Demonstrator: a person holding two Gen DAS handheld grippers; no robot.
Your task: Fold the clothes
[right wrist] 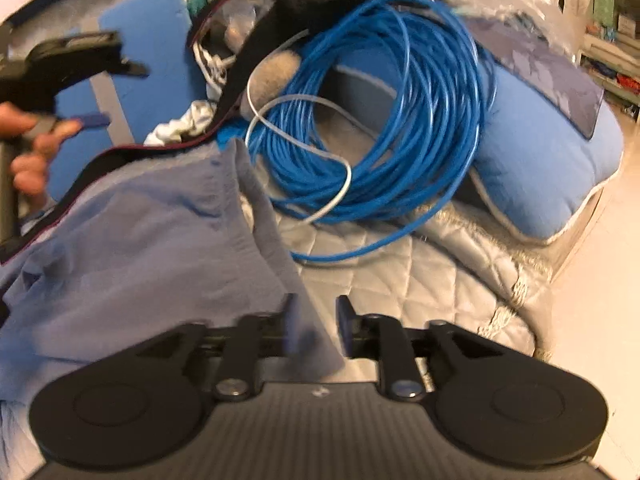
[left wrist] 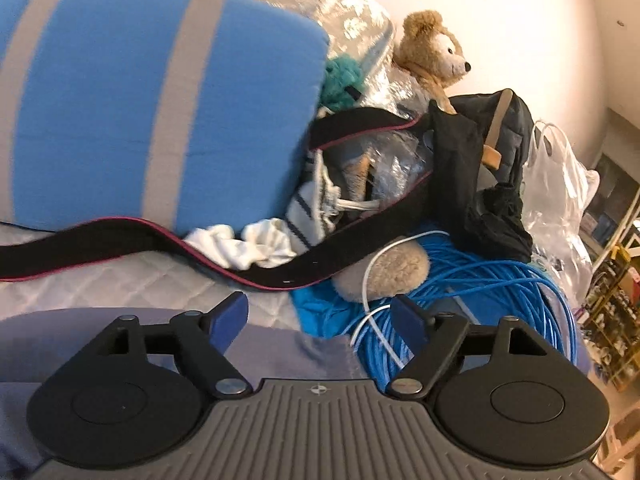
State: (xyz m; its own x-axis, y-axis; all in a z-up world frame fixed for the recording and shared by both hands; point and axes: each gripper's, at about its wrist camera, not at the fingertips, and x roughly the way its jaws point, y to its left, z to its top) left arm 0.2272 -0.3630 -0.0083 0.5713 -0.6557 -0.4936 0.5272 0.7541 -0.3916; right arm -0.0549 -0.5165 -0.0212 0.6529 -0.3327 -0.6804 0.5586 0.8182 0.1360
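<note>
Lavender-grey garment point(right wrist: 132, 240) is bunched on the quilted bedspread point(right wrist: 420, 280), one fold pinched between the right gripper point(right wrist: 316, 322) fingers. Left gripper point(left wrist: 318, 316) hangs over it spread wide, grabbing nothing. Blue cable coil point(right wrist: 384, 120) sits just beyond, teddy bear point(left wrist: 434, 54) further back.

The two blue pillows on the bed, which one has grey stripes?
The striped pillow at the left, propped behind the black strap. The other, the plain blue pillow, lies right of the blue cable coil and has only pale edge piping.

Blue cable coil point(right wrist: 384, 120), teddy bear point(left wrist: 434, 54), striped cushion point(left wrist: 120, 100).
</note>
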